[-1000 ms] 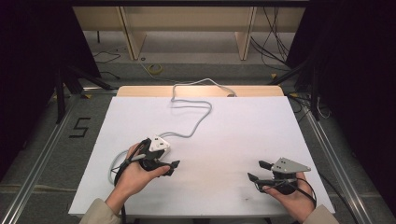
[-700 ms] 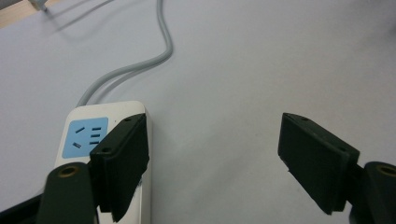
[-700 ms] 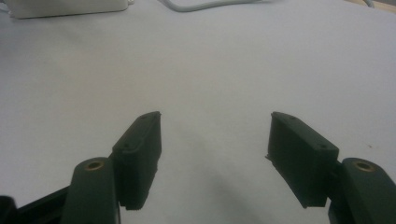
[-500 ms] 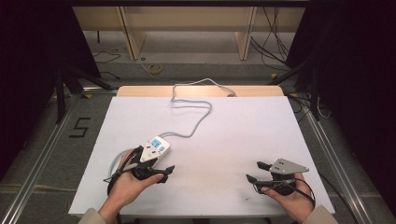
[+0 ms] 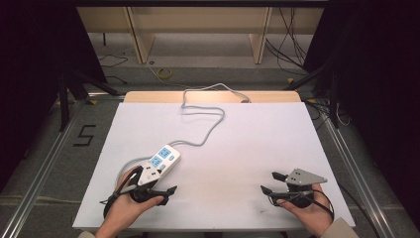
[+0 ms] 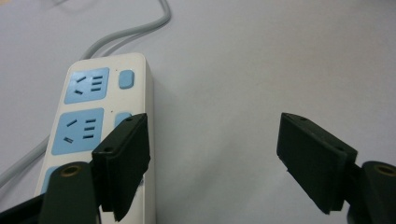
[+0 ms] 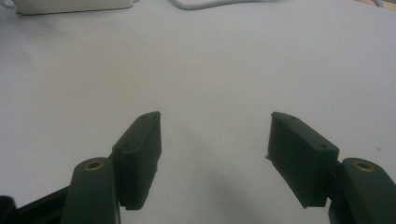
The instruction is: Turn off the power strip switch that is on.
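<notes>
We see the power strip [image 5: 164, 159] lying on the white worktop [image 5: 247, 148], its long axis running diagonally from the near left toward the far right. Our left gripper [image 5: 163, 191] sits just beside its near end, jaws spread wide and holding nothing; in the left gripper view the power strip [image 6: 100, 121] lies off the left jaw, not between the two. Our right gripper [image 5: 270, 183], also spread and empty, is well apart from it. The left hand [image 5: 124, 210] is clearly nearer. We can't make out any brand or lettering, perhaps because the views are soft.
</notes>
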`<state>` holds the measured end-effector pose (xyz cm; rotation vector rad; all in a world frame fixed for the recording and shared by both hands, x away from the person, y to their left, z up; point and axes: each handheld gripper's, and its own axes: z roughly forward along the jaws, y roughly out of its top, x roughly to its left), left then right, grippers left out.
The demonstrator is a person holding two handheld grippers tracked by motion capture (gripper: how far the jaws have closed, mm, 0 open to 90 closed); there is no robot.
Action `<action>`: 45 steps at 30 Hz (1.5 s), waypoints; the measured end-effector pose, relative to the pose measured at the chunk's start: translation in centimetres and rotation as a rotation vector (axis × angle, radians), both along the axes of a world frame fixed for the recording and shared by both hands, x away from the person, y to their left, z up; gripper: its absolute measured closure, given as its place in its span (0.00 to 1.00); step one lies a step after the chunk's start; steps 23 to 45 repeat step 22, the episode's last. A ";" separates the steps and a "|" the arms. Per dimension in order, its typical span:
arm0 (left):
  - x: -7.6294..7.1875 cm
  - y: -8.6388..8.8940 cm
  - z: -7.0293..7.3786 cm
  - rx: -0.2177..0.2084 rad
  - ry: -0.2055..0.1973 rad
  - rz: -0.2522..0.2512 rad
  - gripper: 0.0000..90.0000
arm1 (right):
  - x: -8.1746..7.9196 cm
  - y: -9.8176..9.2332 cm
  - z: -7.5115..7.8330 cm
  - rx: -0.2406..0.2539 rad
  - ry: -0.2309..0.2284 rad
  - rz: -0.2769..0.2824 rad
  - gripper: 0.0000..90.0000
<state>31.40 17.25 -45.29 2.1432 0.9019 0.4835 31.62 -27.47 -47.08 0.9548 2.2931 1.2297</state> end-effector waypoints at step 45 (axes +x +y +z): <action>-0.7 0.9 -0.6 -0.007 -0.012 0.042 0.28 | 0.0 0.1 0.0 -0.005 0.001 0.001 0.40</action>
